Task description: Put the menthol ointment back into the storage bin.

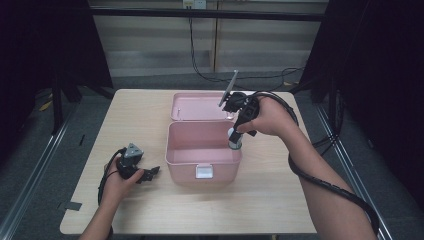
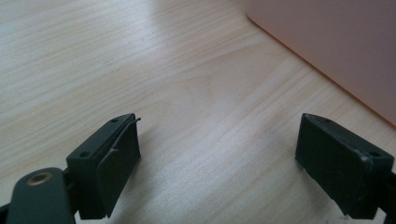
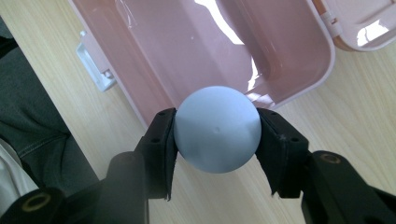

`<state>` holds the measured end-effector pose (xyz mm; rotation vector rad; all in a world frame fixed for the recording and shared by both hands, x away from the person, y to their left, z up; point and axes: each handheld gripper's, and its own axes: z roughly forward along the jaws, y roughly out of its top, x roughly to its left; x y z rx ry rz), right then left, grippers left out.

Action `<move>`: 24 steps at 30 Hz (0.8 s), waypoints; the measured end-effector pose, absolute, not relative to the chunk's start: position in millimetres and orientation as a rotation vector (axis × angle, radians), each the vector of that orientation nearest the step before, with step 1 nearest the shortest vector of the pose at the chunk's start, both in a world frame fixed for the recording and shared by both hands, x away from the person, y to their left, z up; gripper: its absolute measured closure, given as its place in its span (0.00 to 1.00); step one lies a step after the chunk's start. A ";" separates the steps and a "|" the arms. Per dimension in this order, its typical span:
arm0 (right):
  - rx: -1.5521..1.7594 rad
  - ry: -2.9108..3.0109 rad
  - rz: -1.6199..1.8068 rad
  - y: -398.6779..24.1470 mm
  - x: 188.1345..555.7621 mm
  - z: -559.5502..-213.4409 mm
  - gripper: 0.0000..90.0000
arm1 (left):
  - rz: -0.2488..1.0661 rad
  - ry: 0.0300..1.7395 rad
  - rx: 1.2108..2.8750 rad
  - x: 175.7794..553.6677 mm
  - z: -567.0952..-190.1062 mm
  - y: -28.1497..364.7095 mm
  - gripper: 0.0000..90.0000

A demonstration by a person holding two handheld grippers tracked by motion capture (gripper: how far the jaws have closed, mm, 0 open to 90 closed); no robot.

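A pale blue ball (image 3: 217, 129) sits clamped between the two black jaws of my right gripper (image 3: 217, 140), held just above the right rim of an open pink box (image 1: 200, 150). From the high view the ball (image 1: 235, 139) hangs at the box's right wall, under the right gripper (image 1: 236, 136), which points down. The box's inside (image 3: 196, 51) looks bare, and its lid (image 1: 197, 106) lies open behind it. My left gripper (image 1: 150, 174) rests on the table left of the box, with its jaws wide apart over bare wood (image 2: 219, 154) and nothing between them.
The box's white latch (image 1: 204, 171) faces the front edge of the wooden table (image 1: 280, 200). A pink box wall (image 2: 336, 46) lies ahead of the left gripper. Black cables trail from both grippers. A person's trouser leg (image 3: 28, 121) is beside the table edge.
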<state>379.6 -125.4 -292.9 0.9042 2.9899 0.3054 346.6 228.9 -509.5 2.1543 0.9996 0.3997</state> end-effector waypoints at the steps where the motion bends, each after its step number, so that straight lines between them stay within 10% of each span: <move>1: 0.901 2.991 0.302 -124.3 380.2 -293.5 0.56 | 0.400 0.999 2.154 346.6 -509.5 229.0 0.15; 24: 1.029 2.980 0.292 -101.2 399.6 -313.8 0.56 | 0.399 0.998 2.155 346.6 -509.6 229.0 0.14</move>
